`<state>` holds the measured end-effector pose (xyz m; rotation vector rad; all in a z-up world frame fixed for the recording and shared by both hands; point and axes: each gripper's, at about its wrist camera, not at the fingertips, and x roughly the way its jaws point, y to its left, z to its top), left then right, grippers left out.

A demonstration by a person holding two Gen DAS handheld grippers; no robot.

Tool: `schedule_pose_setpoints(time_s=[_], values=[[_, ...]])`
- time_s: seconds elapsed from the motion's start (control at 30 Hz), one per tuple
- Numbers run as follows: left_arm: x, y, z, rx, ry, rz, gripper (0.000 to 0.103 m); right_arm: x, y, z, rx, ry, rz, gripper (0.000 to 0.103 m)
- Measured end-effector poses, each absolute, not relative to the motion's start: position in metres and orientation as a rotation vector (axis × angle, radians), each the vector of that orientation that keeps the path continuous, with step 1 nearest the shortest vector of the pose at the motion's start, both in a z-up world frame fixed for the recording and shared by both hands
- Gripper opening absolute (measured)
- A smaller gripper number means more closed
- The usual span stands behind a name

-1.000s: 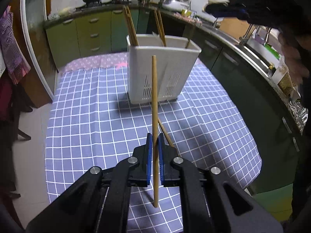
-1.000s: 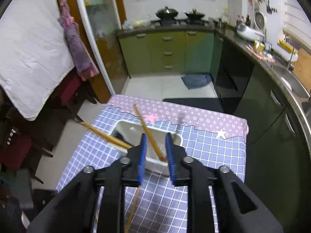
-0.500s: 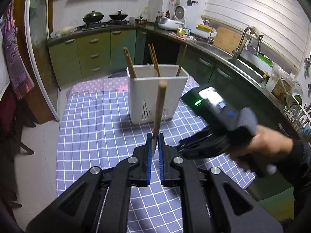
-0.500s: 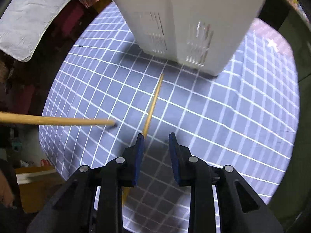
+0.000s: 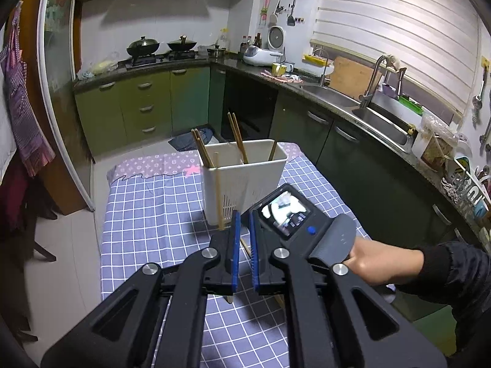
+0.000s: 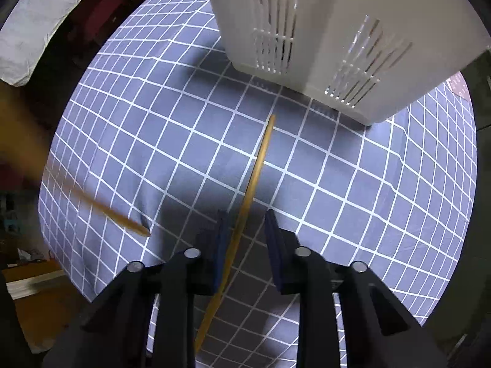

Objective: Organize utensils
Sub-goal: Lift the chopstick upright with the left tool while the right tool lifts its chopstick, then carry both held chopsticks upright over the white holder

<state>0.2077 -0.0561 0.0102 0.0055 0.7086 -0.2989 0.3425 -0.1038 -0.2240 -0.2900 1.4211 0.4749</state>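
Seven chopsticks can be counted, though none shows whole. Five stand in the white utensil holder (image 5: 245, 181), with their lower ends hidden by its wall: two at its left end, two in the middle, one at the right.

The sixth chopstick (image 5: 217, 190) stands nearly upright in the left gripper (image 5: 242, 214). Its jaws are pinched tight on it, and its middle is hidden behind the left finger. In the right wrist view it is only a blurred streak.

The seventh chopstick (image 6: 260, 159) lies on the checked tabletop (image 5: 147, 214) in front of the holder. Its near end is cut off under the right gripper (image 6: 245, 214). That gripper points straight down with its jaws closing around the stick. The left pad is against the stick, and a gap is still left to the right pad.

A second ago the right gripper hung above the holder; now it has dropped to the tabletop, with the person's hand (image 5: 380, 260) and dark sleeve behind it. The left gripper's chopstick has risen and now leans more to the left.

There are two grippers and one holder.
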Motion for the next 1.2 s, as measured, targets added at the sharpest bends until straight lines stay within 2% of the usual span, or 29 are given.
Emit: schedule_pose_setpoints(time_s=[0.27,0.5,0.53,0.6,0.67,1.2], values=[[0.213,-0.052,0.001,-0.012,0.755,-0.299,0.006,0.344,-0.111,-0.224,-0.244,1.423,0.492,0.007],[0.234,-0.056,-0.029,0.021,0.825,-0.267,0.007,0.316,-0.162,-0.19,-0.114,1.325,0.545,0.007],[0.238,-0.058,-0.033,0.034,0.826,-0.256,0.008,0.311,-0.167,-0.186,-0.099,1.312,0.548,0.007],[0.252,-0.064,-0.047,0.082,0.827,-0.216,0.021,0.299,-0.182,-0.174,-0.064,1.28,0.552,0.007],[0.265,-0.068,-0.059,0.109,0.825,-0.184,0.027,0.287,-0.195,-0.164,-0.033,1.26,0.566,0.007],[0.316,-0.078,-0.094,0.106,0.92,-0.159,0.032,0.27,-0.238,-0.153,0.057,1.22,0.591,0.007]])
